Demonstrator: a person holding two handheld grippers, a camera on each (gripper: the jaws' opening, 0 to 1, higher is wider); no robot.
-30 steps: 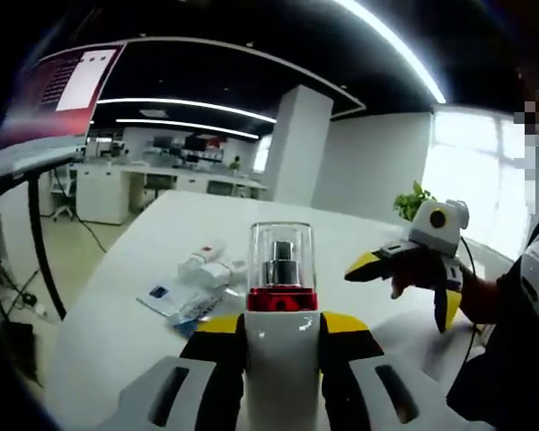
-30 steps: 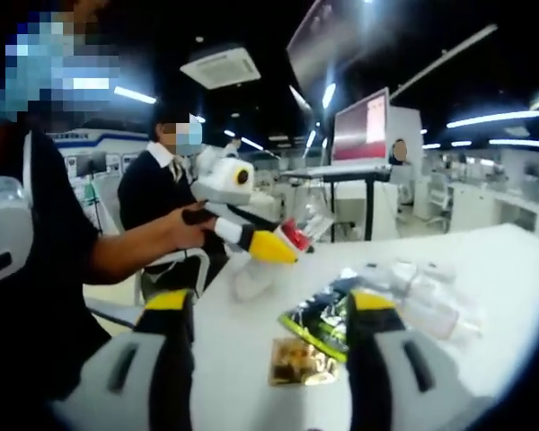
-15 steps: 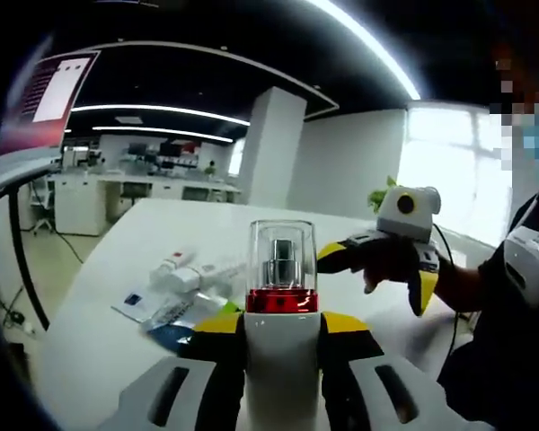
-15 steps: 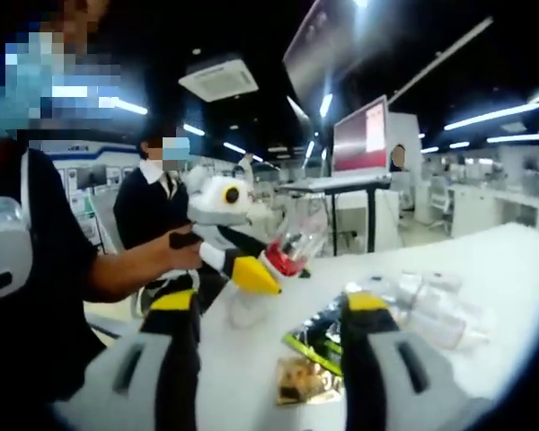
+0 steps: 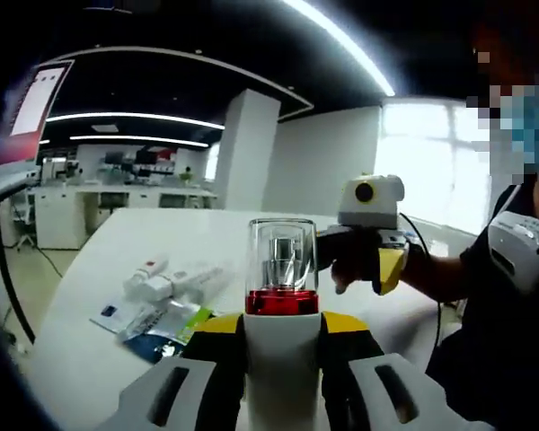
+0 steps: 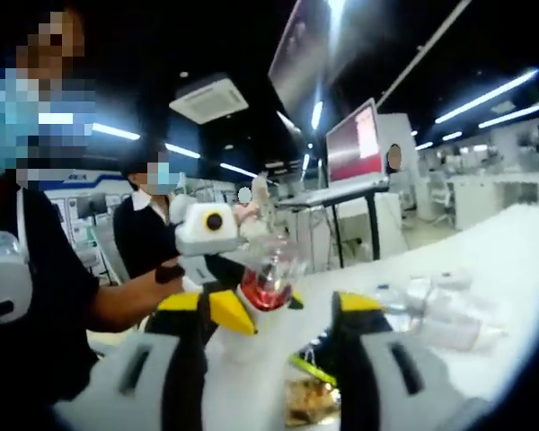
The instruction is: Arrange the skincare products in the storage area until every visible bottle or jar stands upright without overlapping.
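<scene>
White bottle (image 5: 282, 359) clamped in left tool (image 5: 282, 328), above table (image 5: 99, 269).

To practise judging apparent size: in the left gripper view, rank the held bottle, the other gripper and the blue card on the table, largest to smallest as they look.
1. Bottle, but it sits nearest the camera, so this is unsure.
2. Right gripper.
3. Blue card, partly covered.
</scene>
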